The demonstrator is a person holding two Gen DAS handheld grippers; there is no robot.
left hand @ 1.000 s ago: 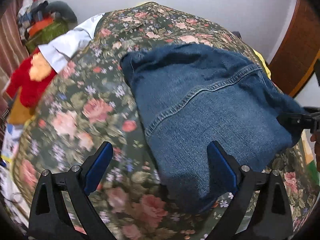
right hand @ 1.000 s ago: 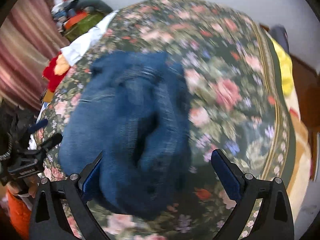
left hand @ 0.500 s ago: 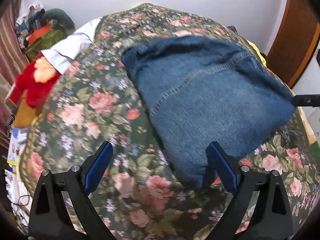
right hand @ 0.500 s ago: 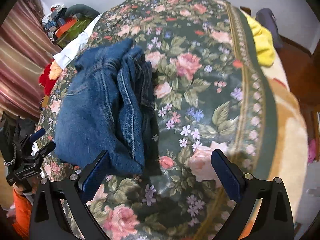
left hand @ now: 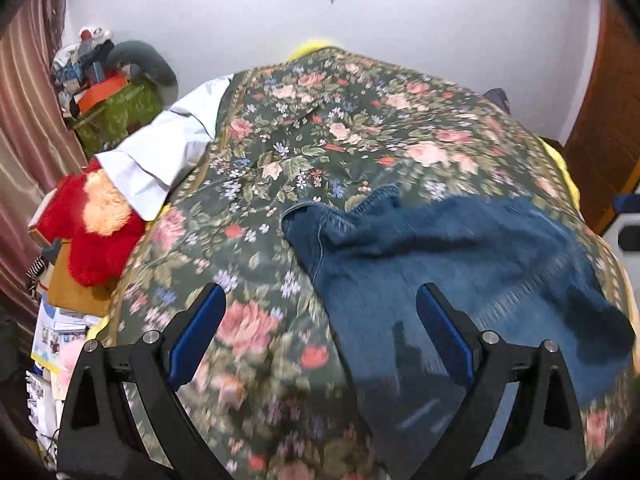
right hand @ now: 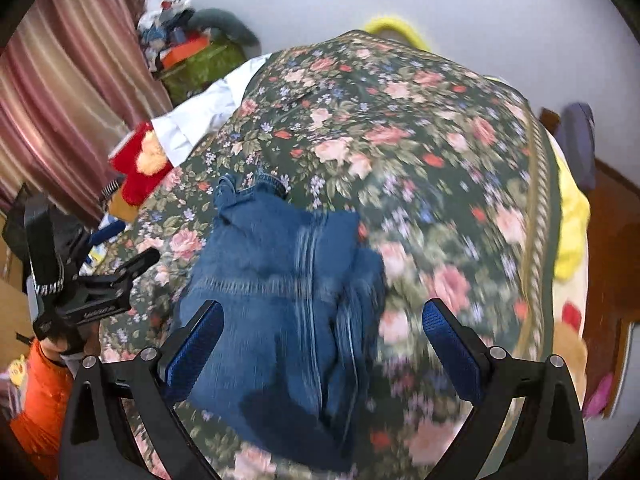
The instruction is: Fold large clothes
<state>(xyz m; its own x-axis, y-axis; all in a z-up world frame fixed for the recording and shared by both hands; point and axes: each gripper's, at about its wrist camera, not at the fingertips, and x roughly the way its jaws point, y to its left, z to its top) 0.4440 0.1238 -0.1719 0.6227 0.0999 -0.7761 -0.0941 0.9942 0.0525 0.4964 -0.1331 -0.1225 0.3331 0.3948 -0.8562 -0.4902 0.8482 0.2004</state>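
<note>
a bedroom with a pale wall, a striped curtain [left hand: 28, 128] along one side and a wooden door [left hand: 612, 128] on the other; most of both views is filled by a bed under a dark green floral bedspread [left hand: 360, 128], which serves as the folding surface, probably because it is broad and flat enough for a large garment. the folded jeans [left hand: 460, 264] lie on the near part of the spread, toward the right side in the left wrist view, in a thick blue bundle with a hem or waistband edge pointing up the bed; in the right wrist view the same jeans [right hand: 280, 292] show layered edges along their right side, which suggests several folds are already in. the left gripper [left hand: 320, 320] hangs above the near left edge of the denim with its blue-padded fingers spread wide and nothing between them. the right gripper [right hand: 320, 332] is likewise wide open and empty, poised over the near end of the bundle. both views are smeared near the bottom, so fine creases cannot be read. the open stance of both tools fits a garment let go to rest under its own weight. off the bed's left edge sit a white pillow [left hand: 160, 160], a red plush toy [left hand: 92, 232] and a pile of clutter [left hand: 104, 84], well apart from the jeans, so the working area is free.
</note>
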